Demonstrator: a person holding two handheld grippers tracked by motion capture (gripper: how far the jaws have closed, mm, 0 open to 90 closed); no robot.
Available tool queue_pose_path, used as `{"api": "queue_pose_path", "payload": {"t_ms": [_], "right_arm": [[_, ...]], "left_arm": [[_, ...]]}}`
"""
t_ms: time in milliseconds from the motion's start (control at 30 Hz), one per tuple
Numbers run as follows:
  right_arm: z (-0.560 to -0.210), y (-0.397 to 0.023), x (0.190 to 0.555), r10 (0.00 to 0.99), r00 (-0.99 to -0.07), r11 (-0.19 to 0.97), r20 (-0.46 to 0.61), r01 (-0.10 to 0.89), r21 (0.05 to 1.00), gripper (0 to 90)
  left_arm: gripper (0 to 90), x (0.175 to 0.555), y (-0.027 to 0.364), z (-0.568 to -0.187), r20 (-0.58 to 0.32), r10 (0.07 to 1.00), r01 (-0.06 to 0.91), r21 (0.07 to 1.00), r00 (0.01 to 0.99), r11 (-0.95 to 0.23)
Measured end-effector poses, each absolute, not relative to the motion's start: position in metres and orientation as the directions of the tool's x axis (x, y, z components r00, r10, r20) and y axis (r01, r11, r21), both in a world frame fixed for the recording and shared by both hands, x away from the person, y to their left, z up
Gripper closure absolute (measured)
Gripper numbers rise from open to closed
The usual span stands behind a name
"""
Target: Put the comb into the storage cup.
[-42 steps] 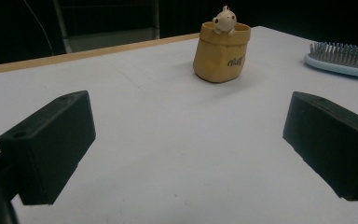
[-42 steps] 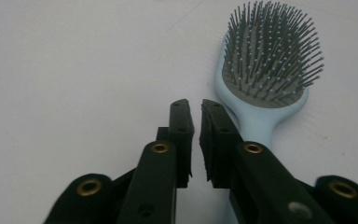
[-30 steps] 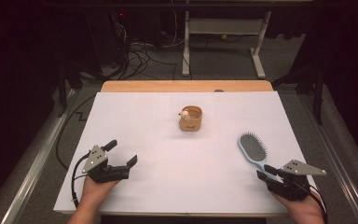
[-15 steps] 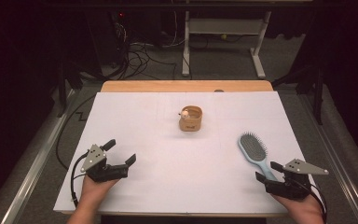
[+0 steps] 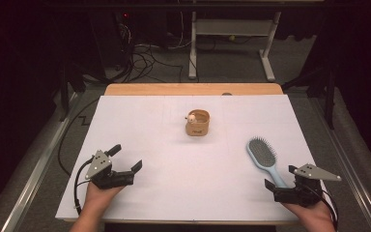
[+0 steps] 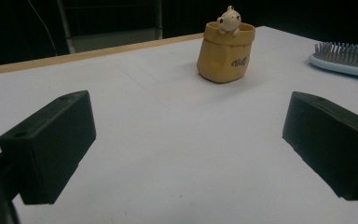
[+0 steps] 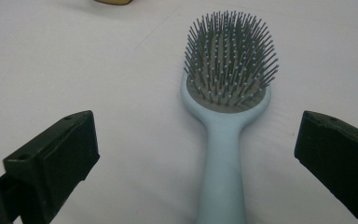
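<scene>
From above, your right gripper sits at the table's near right corner, jaws just opened wide, with the hairbrush handle lying loose between them, bristles up. Your left gripper rests at the near left, jaws spread with nothing between them. A tan pot stands mid-table.

In your left gripper view, the pot stands ahead, well apart.

In your right gripper view, the hairbrush lies on the table, touched by neither jaw.
</scene>
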State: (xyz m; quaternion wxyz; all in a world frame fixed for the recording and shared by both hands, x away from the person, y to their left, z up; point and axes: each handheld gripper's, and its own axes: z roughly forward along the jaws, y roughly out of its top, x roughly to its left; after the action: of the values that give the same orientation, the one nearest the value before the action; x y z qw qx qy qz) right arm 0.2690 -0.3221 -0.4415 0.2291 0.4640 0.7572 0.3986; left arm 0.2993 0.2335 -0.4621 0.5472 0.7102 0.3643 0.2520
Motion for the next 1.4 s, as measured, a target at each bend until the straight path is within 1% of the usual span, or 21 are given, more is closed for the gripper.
{"api": "queue_pose_path", "payload": {"t_ms": [167, 367, 433, 567, 733, 1067, 1267, 1400], "right_arm": [[-0.441, -0.325, 0.269, 0.891, -0.453, 0.235, 0.028, 0.513, 0.826, 0.1], [-0.441, -0.324, 0.269, 0.903, -0.428, 0.218, 0.028, 0.514, 0.830, 0.1], [-0.439, -0.324, 0.271, 0.909, -0.417, 0.229, 0.007, 0.512, 0.828, 0.1], [-0.436, -0.325, 0.276, 0.916, -0.401, 0.225, 0.009, 0.533, 0.816, 0.1], [-0.433, -0.323, 0.284, 0.917, -0.398, 0.255, -0.012, 0.565, 0.785, 0.1], [-0.430, -0.325, 0.301, 0.920, -0.390, 0.264, 0.022, 0.662, 0.702, 0.1], [-0.431, -0.323, 0.307, 0.921, -0.389, 0.282, 0.016, 0.695, 0.662, 0.1], [-0.434, -0.320, 0.310, 0.916, -0.401, 0.313, -0.006, 0.706, 0.635, 0.1]], "left_arm": [[2.9, 0.299, 0.235, -0.462, -0.052, 0.794, 0.243, 0.962, 0.606, -0.122], [2.9, 0.299, 0.233, -0.463, -0.052, 0.790, 0.253, 0.958, 0.610, -0.132], [2.8, 0.298, 0.233, -0.463, -0.048, 0.791, 0.253, 0.958, 0.610, -0.137], [2.8, 0.298, 0.234, -0.463, -0.051, 0.788, 0.256, 0.957, 0.613, -0.137], [2.7, 0.299, 0.235, -0.463, -0.063, 0.784, 0.263, 0.956, 0.618, -0.130], [2.6, 0.299, 0.236, -0.462, -0.063, 0.789, 0.254, 0.960, 0.611, -0.120], [2.6, 0.300, 0.237, -0.462, -0.073, 0.788, 0.260, 0.959, 0.611, -0.113], [2.6, 0.299, 0.237, -0.462, -0.068, 0.789, 0.255, 0.960, 0.611, -0.115]]}}
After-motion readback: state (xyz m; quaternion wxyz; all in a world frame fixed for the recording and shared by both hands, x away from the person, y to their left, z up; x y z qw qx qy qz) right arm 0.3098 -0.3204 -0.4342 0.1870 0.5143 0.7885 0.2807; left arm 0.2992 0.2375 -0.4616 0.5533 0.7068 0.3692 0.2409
